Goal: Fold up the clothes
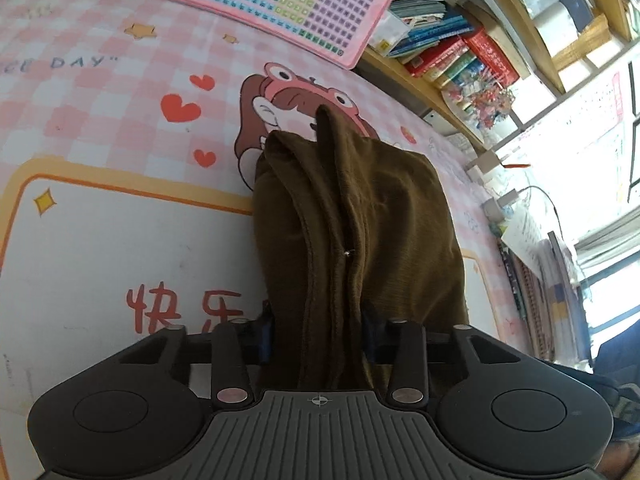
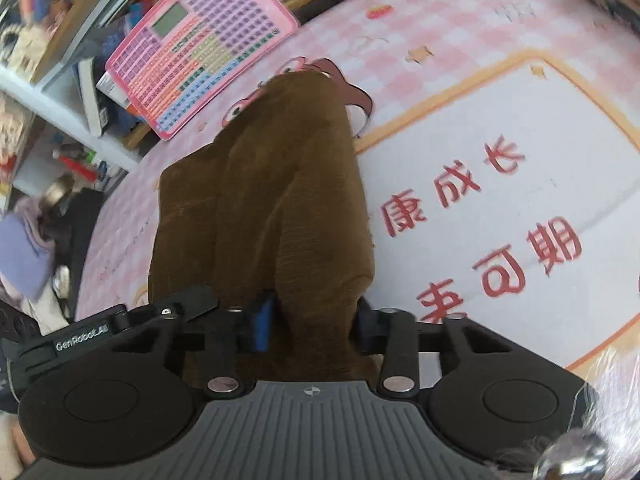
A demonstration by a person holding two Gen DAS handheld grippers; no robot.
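A dark brown garment [image 1: 352, 208] lies bunched in long folds on a pink checked cartoon table mat [image 1: 100, 240]. In the left wrist view the cloth runs from the mat back between my left gripper [image 1: 318, 332], whose blue pads [image 1: 266, 332] press on a thick bundle of it. The right wrist view shows the same brown garment [image 2: 280, 184] gathered between my right gripper [image 2: 312, 326], its blue pads [image 2: 262, 328] squeezing the fabric. The cloth's near end is hidden under both gripper bodies.
A pink button chart board [image 1: 288, 4] leans at the mat's far edge, also visible as the pink board [image 2: 200, 52]. Stacked books [image 1: 452, 48] fill a wooden shelf behind. The white panel with red characters [image 2: 500, 140] lies bare beside the garment.
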